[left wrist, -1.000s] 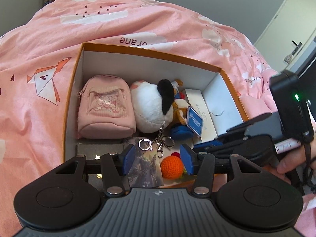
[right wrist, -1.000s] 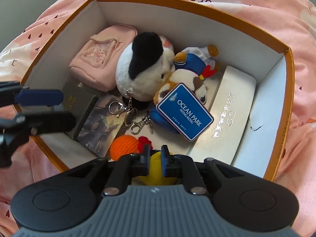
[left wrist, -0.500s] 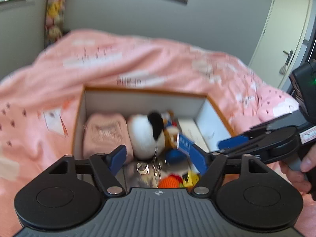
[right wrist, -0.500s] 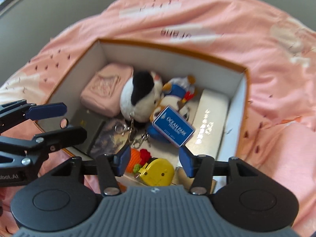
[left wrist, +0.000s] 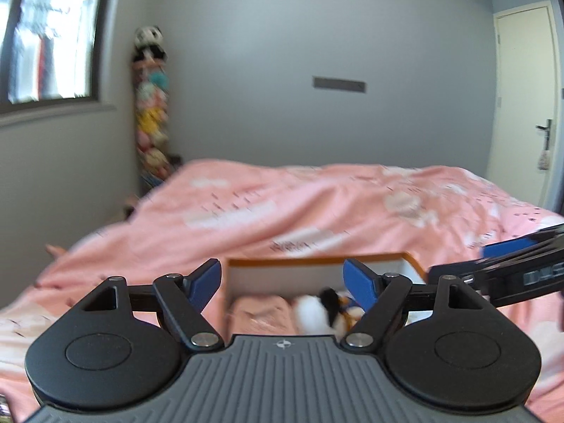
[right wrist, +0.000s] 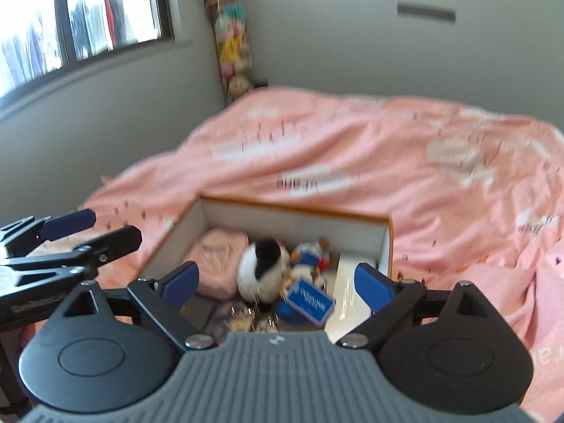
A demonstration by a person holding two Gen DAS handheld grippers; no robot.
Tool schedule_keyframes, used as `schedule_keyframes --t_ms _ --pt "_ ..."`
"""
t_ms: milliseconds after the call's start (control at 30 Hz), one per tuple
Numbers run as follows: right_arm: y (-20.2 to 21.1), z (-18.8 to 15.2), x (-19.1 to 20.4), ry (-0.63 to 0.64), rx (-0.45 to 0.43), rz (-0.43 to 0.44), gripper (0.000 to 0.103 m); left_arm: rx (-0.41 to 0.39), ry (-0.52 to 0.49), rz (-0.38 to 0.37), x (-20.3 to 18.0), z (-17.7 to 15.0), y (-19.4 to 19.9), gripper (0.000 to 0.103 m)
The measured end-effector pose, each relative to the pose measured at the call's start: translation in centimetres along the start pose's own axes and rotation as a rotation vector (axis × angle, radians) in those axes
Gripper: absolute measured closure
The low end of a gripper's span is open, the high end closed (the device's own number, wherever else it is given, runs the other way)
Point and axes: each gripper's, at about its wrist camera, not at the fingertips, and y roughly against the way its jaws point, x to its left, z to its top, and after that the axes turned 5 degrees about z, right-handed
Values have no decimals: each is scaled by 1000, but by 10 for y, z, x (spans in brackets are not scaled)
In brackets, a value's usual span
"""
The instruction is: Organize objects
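We see a bed under a rumpled pink printed duvet [right wrist: 405, 162], and on it the orange-rimmed white cardboard box [right wrist: 296, 208], open-topped, its long axis running left to right, lying ahead of and below both sets of fingers. Packed inside, side by side: pale pink fabric pouch [right wrist: 216, 257] far left, white-and-black plush toy [right wrist: 261, 271] mid, blue rectangular tag [right wrist: 309, 306] in front of it, flat white case [right wrist: 347, 292] along the right wall. Left gripper [left wrist: 283, 280] and right gripper [right wrist: 278, 282] both hover over the box's near edge, tilted down, fingers opening wide with nothing between them; we judge the right nearer to the contents.
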Motion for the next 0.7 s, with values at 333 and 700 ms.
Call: schedule_keyframes --t_ms 333,700 --pt "37 -17 25 -57 -193 15 1 -6 -48 115 -5 -5 5 10" --pt "24 -57 31 -88 -187 -65 1 -35 -80 148 -10 -35 7 10"
